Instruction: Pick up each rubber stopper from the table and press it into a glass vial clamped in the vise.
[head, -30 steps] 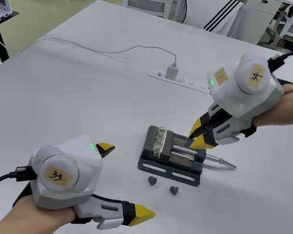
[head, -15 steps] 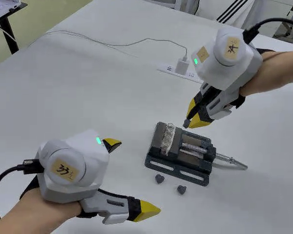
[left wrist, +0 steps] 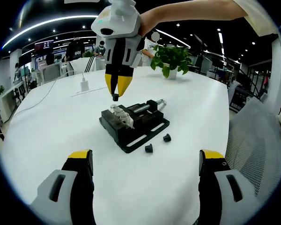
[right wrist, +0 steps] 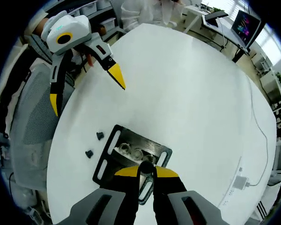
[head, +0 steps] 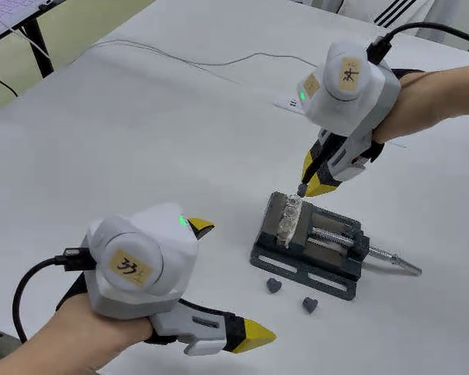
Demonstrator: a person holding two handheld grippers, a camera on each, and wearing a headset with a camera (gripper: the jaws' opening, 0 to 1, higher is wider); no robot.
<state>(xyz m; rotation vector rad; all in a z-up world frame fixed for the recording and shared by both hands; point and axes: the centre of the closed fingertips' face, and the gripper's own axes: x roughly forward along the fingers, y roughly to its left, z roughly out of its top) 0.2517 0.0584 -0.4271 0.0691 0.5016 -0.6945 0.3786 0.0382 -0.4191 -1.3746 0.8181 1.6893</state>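
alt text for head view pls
The right gripper holds a dark rubber stopper just above glass vials clamped in a black vise. Two more stoppers lie on the white table beside it; the left gripper hovers open.

Right gripper pinching rubber stopper over vise.
Glass vials clamped just ahead; two loose stoppers on table beside vise.

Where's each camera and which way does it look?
Head view: in the headset, looking down at the vise; left gripper, right gripper and forearms show.
Left gripper view: on the left gripper, looking across at the vise; its open jaws show.
Right gripper view: on the right gripper, looking down onto the vise; its jaws pinch a stopper.
All share the vise and two loose stoppers.
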